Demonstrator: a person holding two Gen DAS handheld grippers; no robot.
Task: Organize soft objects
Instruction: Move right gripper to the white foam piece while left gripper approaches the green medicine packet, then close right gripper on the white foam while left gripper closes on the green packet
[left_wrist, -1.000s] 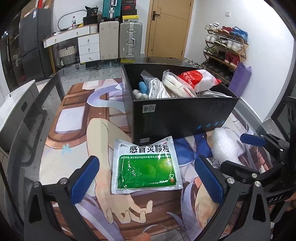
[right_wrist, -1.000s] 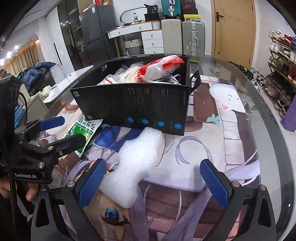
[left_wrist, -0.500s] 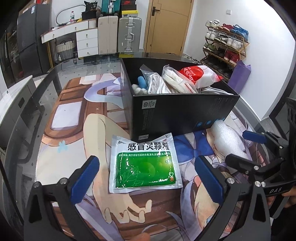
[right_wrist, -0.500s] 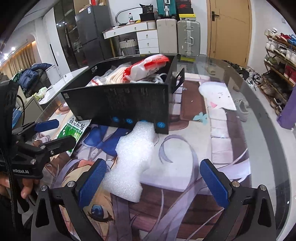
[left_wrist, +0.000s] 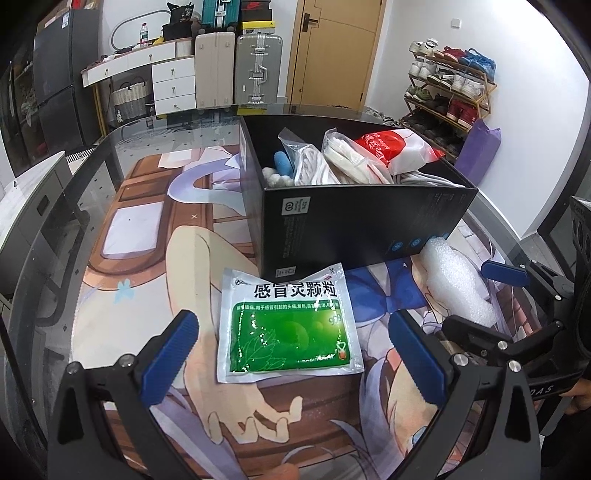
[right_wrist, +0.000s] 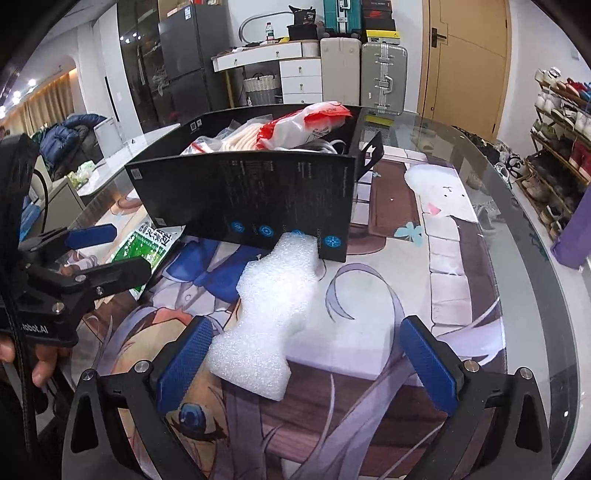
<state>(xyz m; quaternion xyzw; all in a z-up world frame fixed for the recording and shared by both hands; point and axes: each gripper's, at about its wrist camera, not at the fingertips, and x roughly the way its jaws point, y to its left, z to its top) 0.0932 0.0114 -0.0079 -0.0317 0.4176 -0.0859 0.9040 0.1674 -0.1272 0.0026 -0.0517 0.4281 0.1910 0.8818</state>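
Note:
A green and white medicine pouch (left_wrist: 290, 325) lies flat on the printed mat in front of a black box (left_wrist: 362, 225). My left gripper (left_wrist: 295, 362) is open and empty, its blue pads on either side of the pouch's near end. A white foam piece (right_wrist: 269, 317) lies on the mat against the box's front corner. My right gripper (right_wrist: 306, 363) is open and empty, with the foam's near end between its pads, closer to the left one. The box (right_wrist: 255, 199) holds several bagged soft items, among them a red and white bag (left_wrist: 391, 146).
The round glass table's edge (right_wrist: 535, 236) curves close on the right. A shoe rack (left_wrist: 450, 92) and purple bag (left_wrist: 480, 151) stand beyond it. Suitcases (left_wrist: 236, 70) and drawers stand at the back wall. The right gripper (left_wrist: 517, 332) also shows in the left wrist view.
Both grippers have moved a little forward toward the pouch and the foam. Both stay open. The pouch, foam and box have not moved.

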